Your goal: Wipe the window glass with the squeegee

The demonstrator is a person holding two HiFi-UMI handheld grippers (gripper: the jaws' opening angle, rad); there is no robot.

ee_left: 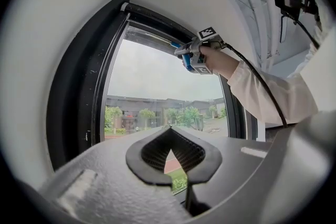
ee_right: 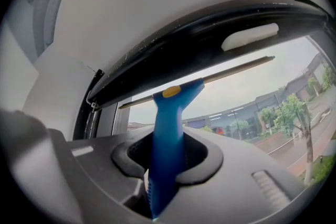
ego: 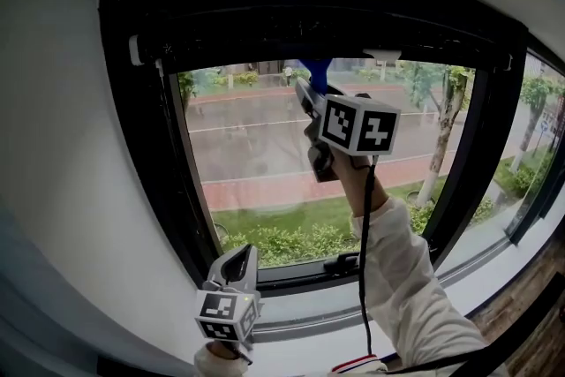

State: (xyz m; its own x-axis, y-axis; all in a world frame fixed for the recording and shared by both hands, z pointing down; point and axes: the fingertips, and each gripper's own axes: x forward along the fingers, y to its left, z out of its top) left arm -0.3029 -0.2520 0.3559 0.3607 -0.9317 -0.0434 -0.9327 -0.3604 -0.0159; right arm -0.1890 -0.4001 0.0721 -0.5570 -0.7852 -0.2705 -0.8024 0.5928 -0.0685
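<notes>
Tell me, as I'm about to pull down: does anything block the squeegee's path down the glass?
Nothing visible does. The right gripper holds the squeegee at the top of the window glass; the left gripper hangs low by the sill, off the pane.

A black window frame sits in a pale white wall, with a white sill along its bottom edge. Through the glass comes flat grey daylight, showing a reddish road, trees and a green hedge (low buildings stand beyond). A second window adjoins at the right, above a brown wood-grain surface.
</notes>
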